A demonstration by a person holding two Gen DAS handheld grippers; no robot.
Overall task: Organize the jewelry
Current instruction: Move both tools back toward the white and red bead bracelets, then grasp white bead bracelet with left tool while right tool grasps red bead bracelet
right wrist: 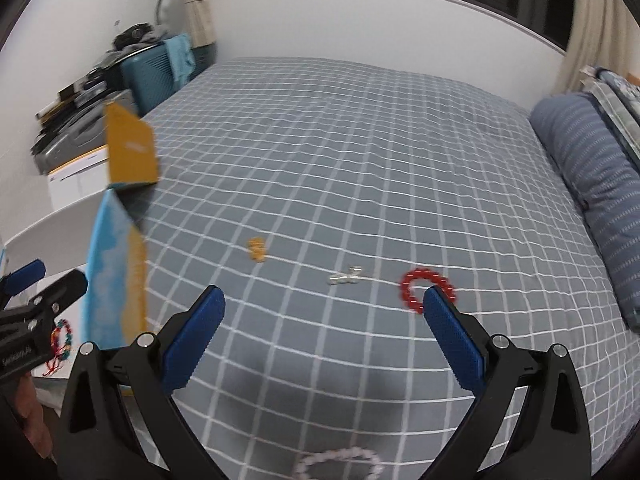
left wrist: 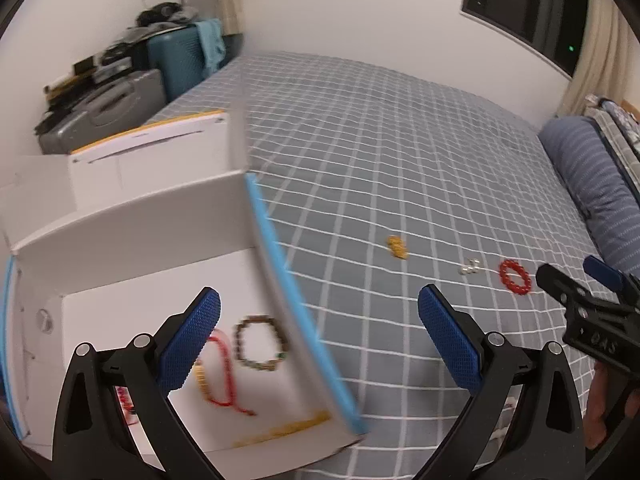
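Observation:
A white box with blue edges lies open on the bed at the left; it holds a brown bead bracelet, a red cord bracelet and a gold chain. My left gripper hangs open above the box's right wall, empty. On the sheet lie a small gold piece, a pearl piece and a red bead bracelet. A pale pink bead bracelet lies nearest, below my right gripper, which is open and empty above the sheet.
The grey checked bed sheet fills both views. A striped blue pillow lies at the right. The box's yellow lid stands up at the left. Suitcases and clutter sit beyond the bed's far left corner.

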